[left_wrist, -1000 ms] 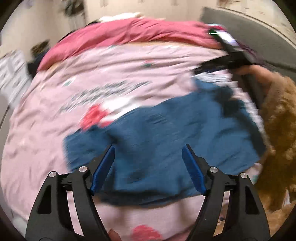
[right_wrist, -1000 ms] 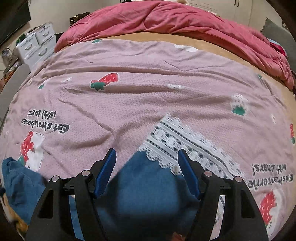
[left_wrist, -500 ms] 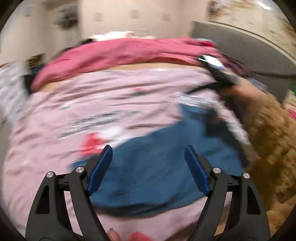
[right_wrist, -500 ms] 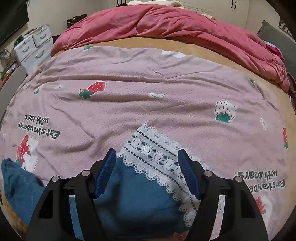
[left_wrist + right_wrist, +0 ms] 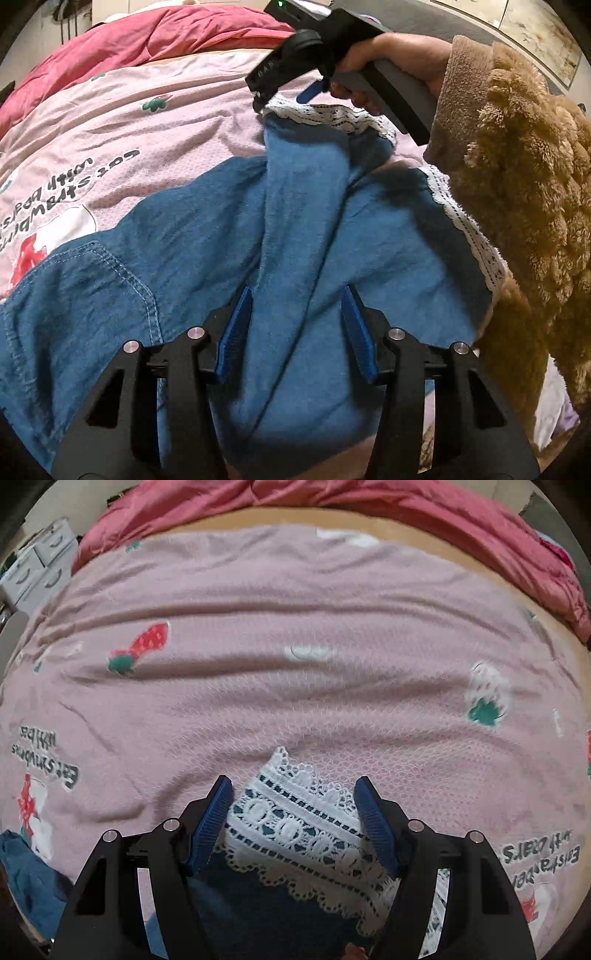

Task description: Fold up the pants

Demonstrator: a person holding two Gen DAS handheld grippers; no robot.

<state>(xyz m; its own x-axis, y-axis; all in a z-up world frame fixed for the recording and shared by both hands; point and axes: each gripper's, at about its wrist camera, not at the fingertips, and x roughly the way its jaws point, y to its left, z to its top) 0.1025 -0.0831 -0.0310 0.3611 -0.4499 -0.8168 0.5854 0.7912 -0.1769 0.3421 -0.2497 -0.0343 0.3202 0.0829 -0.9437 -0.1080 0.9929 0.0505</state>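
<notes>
A pair of blue denim pants with white lace-trimmed hems (image 5: 229, 236) lies spread on a pink waffle-textured bedspread printed with strawberries (image 5: 295, 686). The left gripper (image 5: 297, 325) hangs low over the middle of the garment, its blue-padded jaws set wide apart with a raised fold of denim running between them; they close on nothing. A stitched pocket seam shows on the cloth to its left.

The right gripper (image 5: 293, 819) sits at a lace hem (image 5: 306, 834), its jaws also wide apart with the lace lying between the pads, not pinched. From the left wrist view, the same tool is held by a hand (image 5: 384, 70) in a fluffy brown fleece sleeve (image 5: 517, 177), its tip at the far lace hem, where the leg cloth rises in a ridge; a green light glows on top of the tool.

The bedspread carries dark lettering, upside down in both views: "Eat strawberries with bears!", only partly legible. A rumpled red-pink quilt (image 5: 369, 498) lies along the far edge of the bed, and a white drawer unit (image 5: 37, 568) stands beyond the left side.
</notes>
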